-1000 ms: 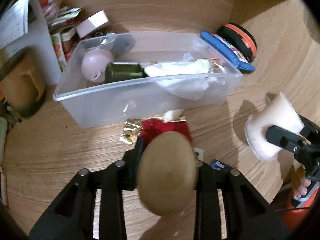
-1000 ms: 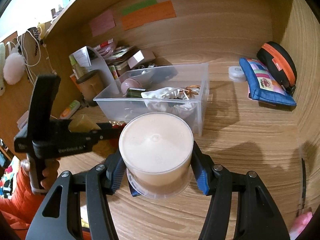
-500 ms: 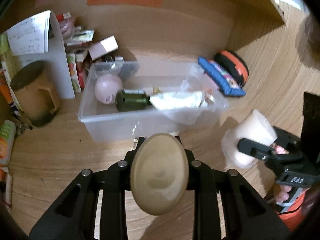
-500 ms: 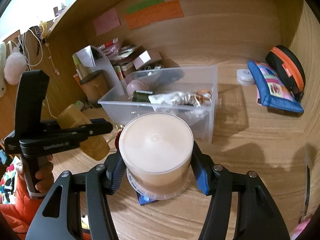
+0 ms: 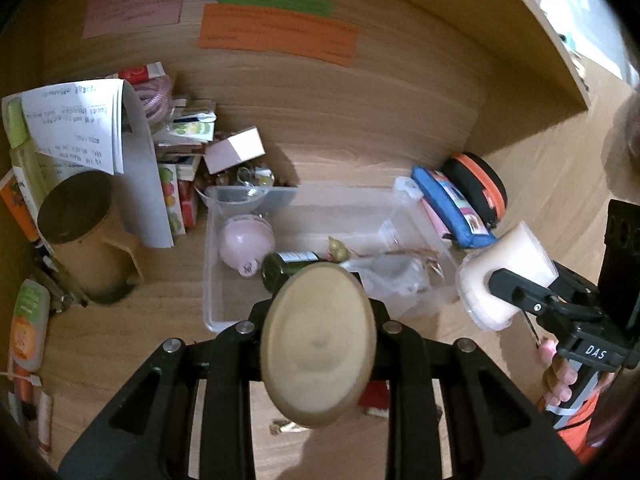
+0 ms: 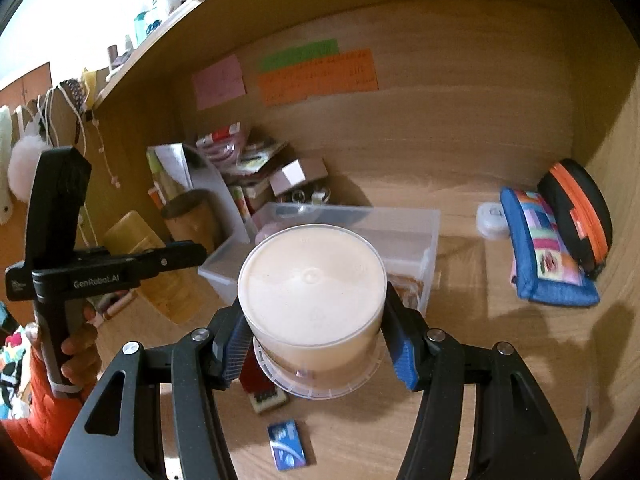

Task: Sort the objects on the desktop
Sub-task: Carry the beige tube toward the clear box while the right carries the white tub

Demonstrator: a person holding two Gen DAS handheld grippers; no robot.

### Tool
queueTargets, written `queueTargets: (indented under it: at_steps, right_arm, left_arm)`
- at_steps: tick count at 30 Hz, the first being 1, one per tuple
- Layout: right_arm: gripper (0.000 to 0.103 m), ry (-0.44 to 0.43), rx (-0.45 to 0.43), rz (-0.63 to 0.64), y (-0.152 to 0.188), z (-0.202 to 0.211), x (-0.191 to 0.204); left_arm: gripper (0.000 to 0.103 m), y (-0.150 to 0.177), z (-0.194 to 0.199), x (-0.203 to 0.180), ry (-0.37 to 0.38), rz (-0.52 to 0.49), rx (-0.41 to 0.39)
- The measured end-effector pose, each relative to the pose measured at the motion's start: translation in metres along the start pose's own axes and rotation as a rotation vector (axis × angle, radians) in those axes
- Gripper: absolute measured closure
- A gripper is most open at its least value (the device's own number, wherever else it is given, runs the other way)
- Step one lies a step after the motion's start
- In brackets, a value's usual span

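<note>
Left gripper (image 5: 320,344) pinched a tan oval bottle (image 5: 319,346) above the clear bin (image 5: 224,320); smooth and likely slippery. Right gripper (image 6: 314,344) clamped a light, rigid tub (image 6: 312,292) by its sides, above the desk (image 6: 500,360).

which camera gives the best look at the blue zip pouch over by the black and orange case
The right wrist view. There the blue pouch lies unobstructed on the desk, its patterned face fully visible beside the black and orange case. In the left wrist view the pouch appears smaller and foreshortened behind the clear bin.
</note>
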State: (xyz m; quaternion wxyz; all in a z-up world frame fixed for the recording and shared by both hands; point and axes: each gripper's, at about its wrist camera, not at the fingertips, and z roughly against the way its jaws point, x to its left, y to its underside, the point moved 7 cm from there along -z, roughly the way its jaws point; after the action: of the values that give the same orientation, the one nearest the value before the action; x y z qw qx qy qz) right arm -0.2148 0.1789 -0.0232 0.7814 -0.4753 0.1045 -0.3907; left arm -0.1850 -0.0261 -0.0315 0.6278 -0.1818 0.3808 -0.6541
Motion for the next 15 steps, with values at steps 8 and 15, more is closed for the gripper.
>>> queueTargets:
  at_steps: [8, 15]
  right_arm:
    - [0.048, -0.037, 0.018, -0.014, -0.023, -0.030, 0.006]
    - [0.048, -0.034, 0.054, -0.008, -0.033, -0.065, 0.013]
  left_arm:
    - [0.077, -0.023, -0.011, 0.020, -0.016, 0.030, -0.007]
    - [0.077, -0.035, -0.027, 0.035, -0.090, 0.029, -0.020]
